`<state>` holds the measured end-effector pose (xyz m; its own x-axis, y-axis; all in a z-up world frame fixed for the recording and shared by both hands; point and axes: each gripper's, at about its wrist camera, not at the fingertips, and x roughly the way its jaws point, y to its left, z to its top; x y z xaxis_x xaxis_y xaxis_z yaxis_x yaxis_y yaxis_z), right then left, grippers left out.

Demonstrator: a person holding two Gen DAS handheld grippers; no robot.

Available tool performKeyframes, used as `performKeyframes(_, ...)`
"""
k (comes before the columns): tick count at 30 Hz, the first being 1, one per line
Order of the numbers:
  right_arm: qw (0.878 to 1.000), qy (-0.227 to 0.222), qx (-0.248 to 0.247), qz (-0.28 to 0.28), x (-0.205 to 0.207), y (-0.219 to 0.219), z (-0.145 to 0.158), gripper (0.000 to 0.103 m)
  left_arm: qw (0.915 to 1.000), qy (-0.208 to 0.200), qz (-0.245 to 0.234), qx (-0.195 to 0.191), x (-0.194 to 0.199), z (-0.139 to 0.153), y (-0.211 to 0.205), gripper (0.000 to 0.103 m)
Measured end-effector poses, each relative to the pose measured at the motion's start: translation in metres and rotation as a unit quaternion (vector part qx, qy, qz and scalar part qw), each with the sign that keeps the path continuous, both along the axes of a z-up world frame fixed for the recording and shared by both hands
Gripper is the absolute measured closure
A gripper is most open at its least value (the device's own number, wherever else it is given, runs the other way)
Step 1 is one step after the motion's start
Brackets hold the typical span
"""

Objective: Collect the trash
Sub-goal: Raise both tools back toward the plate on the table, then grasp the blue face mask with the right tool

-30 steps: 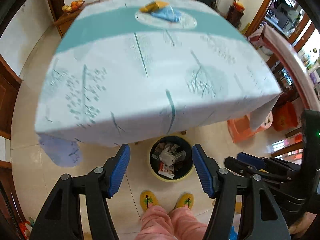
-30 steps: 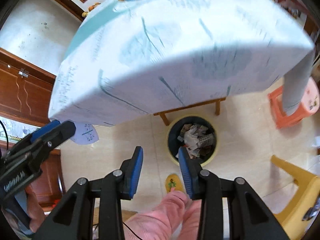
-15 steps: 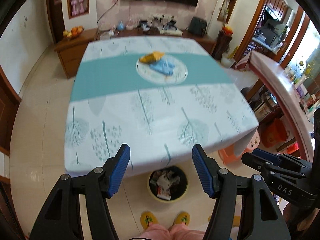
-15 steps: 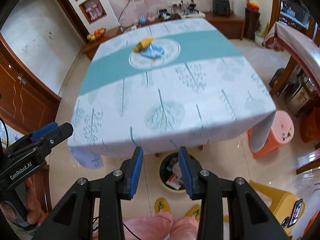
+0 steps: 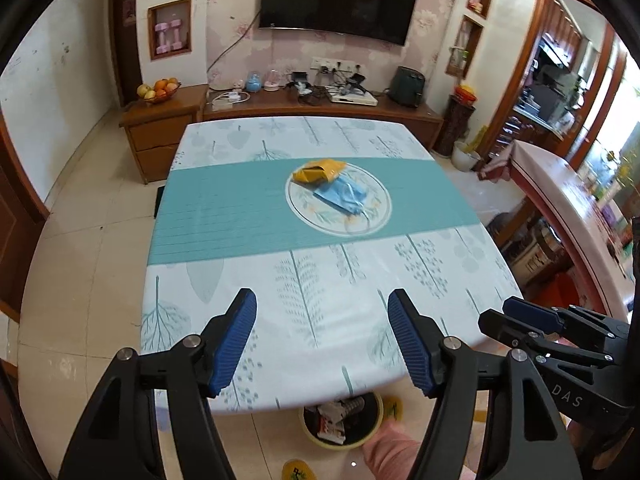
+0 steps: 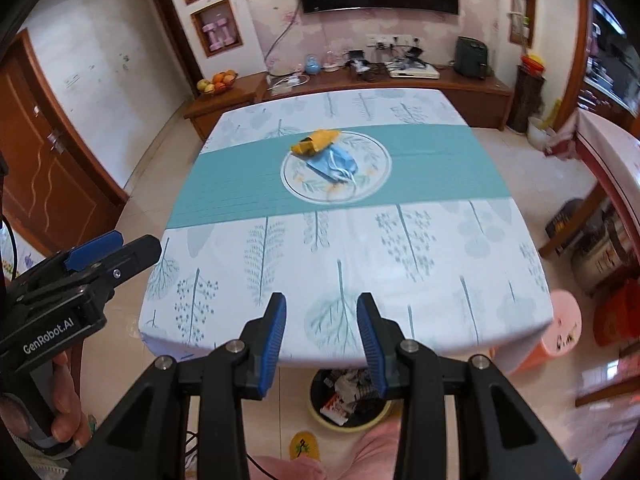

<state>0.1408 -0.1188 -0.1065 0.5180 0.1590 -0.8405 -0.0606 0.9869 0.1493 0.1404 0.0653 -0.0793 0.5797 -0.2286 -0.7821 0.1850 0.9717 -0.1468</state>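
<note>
At the middle of the table (image 5: 328, 320), on the round printed medallion of the teal band in its cloth, lie the two bits of rubbish: a crumpled yellow wrapper (image 5: 319, 170) and, touching it on the near side, a blue face mask (image 5: 344, 199) with its white ear loops trailing toward me. From the right wrist view the same pair show, wrapper (image 6: 316, 141) behind and mask (image 6: 333, 165) in front.

Both tools hang over the near edge of the table, pointing down and forward, well apart from the rubbish. The left gripper (image 5: 322, 338) has its blue-padded jaws spread fairly wide and opening further, with nothing between them but tablecloth far below. The right gripper (image 6: 321, 338) keeps a narrower gap, jaws parted and empty. Each tool shows at the edge of the other's view, and a hand (image 6: 64, 400) wraps the left one's handle.

Below the table's near edge, on the tiled floor, stands a dark bin (image 6: 348, 398) with a yellow rim, already holding crumpled paper and packets. Just beside it are pink trouser legs (image 6: 384, 452) and a yellow slipper (image 6: 302, 446) of the person holding the tools.
</note>
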Motion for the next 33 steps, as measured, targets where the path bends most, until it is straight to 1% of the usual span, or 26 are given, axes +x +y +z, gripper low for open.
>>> performKeyframes(3, 0.999, 0.004, 0.009, 0.031, 0.036, -0.007, -0.003, 0.066, 0.9996, 0.004, 0.027, 0.004, 0.025, -0.003, -0.005, 0.036)
performKeyframes(6, 0.997, 0.010, 0.018, 0.074, 0.080, -0.016, -0.008, 0.066, 0.9977, 0.011, 0.067, 0.006, 0.056, -0.008, -0.011, 0.036)
performKeyframes(8, 0.994, 0.019, 0.023, 0.105, 0.113, -0.023, -0.013, 0.066, 0.9952, 0.022, 0.095, 0.006, 0.080, -0.013, -0.018, 0.036)
performKeyframes(12, 0.988, 0.034, 0.025, 0.150, 0.175, -0.035, -0.028, 0.066, 0.9896, 0.057, 0.131, -0.006, 0.126, -0.029, -0.029, 0.036)
performKeyframes(16, 0.983, 0.049, 0.022, 0.174, 0.239, -0.040, -0.059, 0.066, 0.9845, 0.075, 0.159, 0.000, 0.161, -0.050, -0.038, 0.036)
performKeyframes(20, 0.980, 0.079, 0.043, 0.180, 0.291, -0.037, -0.097, 0.066, 0.9803, 0.087, 0.177, 0.006, 0.192, -0.070, -0.046, 0.036)
performKeyframes(23, 0.975, 0.099, 0.058, 0.188, 0.310, -0.029, -0.121, 0.066, 0.9774, 0.097, 0.188, 0.007, 0.206, -0.081, -0.048, 0.036)
performKeyframes(26, 0.971, 0.110, 0.044, 0.205, 0.315, -0.017, -0.141, 0.066, 0.9760, 0.101, 0.193, 0.006, 0.216, -0.087, -0.051, 0.036)
performKeyframes(29, 0.967, 0.100, 0.018, 0.232, 0.311, -0.003, -0.155, 0.066, 0.9756, 0.101, 0.194, 0.016, 0.225, -0.091, -0.053, 0.036)
performKeyframes(31, 0.966, 0.082, 0.005, 0.246, 0.309, 0.000, -0.156, 0.066, 0.9755, 0.100, 0.195, 0.021, 0.231, -0.093, -0.055, 0.036)
performKeyframes(33, 0.964, 0.075, -0.002, 0.255, 0.306, 0.003, -0.158, 0.066, 0.9759, 0.099, 0.193, 0.022, 0.236, -0.093, -0.058, 0.036)
